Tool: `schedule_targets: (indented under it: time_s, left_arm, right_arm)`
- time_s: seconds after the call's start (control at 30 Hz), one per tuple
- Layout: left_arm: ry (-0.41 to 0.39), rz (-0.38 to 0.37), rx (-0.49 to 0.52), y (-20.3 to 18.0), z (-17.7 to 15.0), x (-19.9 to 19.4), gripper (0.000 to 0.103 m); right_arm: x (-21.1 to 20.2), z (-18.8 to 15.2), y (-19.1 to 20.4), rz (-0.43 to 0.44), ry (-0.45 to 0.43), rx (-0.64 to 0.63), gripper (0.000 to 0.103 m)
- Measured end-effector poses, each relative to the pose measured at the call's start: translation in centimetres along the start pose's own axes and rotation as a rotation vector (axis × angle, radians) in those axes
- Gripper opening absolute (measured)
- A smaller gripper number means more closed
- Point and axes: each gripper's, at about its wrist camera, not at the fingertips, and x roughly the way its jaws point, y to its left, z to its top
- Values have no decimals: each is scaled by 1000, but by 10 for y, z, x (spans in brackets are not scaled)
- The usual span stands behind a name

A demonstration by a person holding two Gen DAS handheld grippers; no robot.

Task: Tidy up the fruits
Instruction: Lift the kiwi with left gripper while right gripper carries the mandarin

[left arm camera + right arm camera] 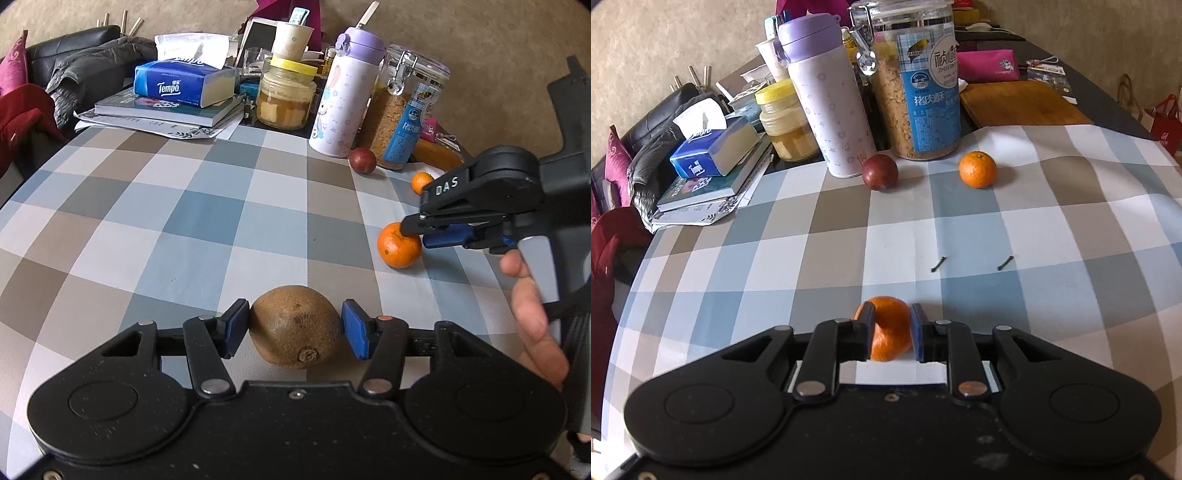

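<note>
A brown kiwi (295, 328) lies on the checked tablecloth (207, 221), and my left gripper (295, 310) is shut on it with a blue pad against each side. To the right, a mandarin (397, 251) sits under my right gripper (410, 230). In the right wrist view that mandarin (891, 332) shows between the right gripper (890, 314) fingers. It bulges past the left pad, so the jaws stand open and narrower than the fruit, above it. Farther back rest a second mandarin (977, 169) and a dark red round fruit (880, 171).
Along the back edge stand a lilac bottle (831, 103), a clip-top jar (923, 92), a yellow-lidded jar (786, 122), a tissue pack on books (181, 83) and a wooden board (1015, 101). Two small dark pins (938, 264) lie on the cloth. A person's hand (532, 314) holds the right gripper.
</note>
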Motion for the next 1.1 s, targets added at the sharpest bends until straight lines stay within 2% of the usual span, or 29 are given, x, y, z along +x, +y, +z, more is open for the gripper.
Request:
schedule_targets:
  time_s: [0.47, 0.77, 1.1]
  left_arm:
    - [13, -37, -46, 9, 2, 1, 60]
    - [12, -42, -48, 10, 1, 2, 60]
    - [1, -35, -31, 8, 0, 2, 60]
  right_arm:
    - [18, 1, 11, 38, 25, 22, 37]
    - [17, -3, 22, -4, 0, -42, 35]
    - [-3, -15, 17, -11, 54, -55, 32]
